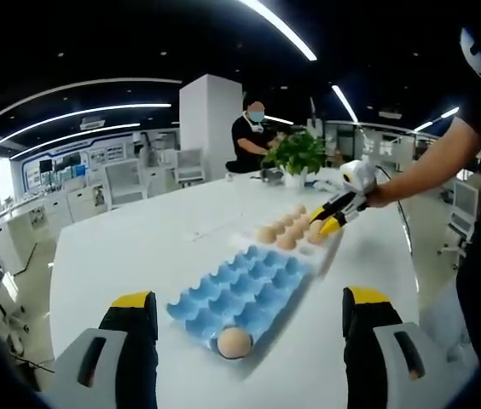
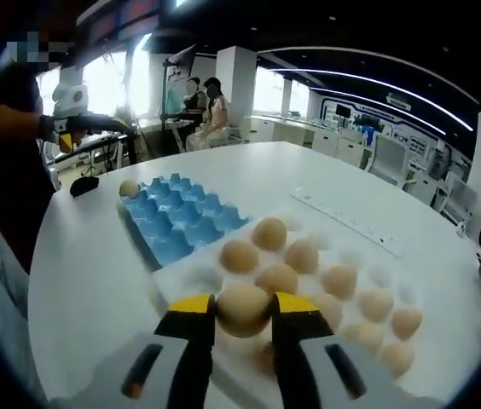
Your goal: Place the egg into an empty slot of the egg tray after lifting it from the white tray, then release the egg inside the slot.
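Egg (image 2: 242, 309) clamped between right tool (image 2: 242, 317) tips, over white tray (image 2: 368, 362).

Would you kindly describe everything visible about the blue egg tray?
The blue egg tray is a moulded carton, pulp-like in look, with rows of cupped slots and raised peaks. It lies flat on the white table, abutting the white tray at one end. One brown egg sits in a corner slot at the opposite end; every other slot is empty.

My left view looks from above the tabletop (image 1: 138, 247), across the blue tray (image 1: 249, 294) toward the white tray (image 1: 321, 251). My right view sits close over the white tray (image 2: 223, 277), facing back. Both share both trays.
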`<state>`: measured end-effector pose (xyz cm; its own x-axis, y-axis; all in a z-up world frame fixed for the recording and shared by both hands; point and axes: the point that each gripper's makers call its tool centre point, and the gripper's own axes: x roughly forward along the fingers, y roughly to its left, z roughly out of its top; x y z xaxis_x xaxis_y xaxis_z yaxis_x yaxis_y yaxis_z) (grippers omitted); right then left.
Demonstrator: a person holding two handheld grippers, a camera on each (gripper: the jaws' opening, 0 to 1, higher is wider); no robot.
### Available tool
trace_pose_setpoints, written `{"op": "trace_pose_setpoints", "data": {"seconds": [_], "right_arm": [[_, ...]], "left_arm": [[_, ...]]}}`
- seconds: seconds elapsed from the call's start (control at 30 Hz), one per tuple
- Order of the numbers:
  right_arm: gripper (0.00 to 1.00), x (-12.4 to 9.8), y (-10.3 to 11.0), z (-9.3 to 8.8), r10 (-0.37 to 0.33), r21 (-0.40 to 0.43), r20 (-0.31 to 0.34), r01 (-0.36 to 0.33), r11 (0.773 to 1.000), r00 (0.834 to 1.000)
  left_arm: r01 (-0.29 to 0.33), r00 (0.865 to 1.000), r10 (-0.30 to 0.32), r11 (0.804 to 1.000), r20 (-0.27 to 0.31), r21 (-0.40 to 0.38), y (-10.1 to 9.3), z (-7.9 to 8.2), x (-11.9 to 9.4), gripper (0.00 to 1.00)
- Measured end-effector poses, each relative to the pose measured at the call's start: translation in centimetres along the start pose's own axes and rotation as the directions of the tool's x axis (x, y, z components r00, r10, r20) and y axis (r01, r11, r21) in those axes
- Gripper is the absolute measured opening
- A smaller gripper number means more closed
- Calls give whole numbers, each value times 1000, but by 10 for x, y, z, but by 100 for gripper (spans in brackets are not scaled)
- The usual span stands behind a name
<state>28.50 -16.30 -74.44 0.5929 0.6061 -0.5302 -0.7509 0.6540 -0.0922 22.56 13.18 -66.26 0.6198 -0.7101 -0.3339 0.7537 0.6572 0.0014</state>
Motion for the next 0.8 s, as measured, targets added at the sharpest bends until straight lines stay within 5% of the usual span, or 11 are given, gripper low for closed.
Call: {"op": "trace_pose_setpoints", "data": {"seconds": [0.8], "right_arm": [[27,30,46,45,95,-54,57,-92,994,994]], "left_arm": [[-9,1000,9,1000,6,-7,-1,-1,-7,93]]}}
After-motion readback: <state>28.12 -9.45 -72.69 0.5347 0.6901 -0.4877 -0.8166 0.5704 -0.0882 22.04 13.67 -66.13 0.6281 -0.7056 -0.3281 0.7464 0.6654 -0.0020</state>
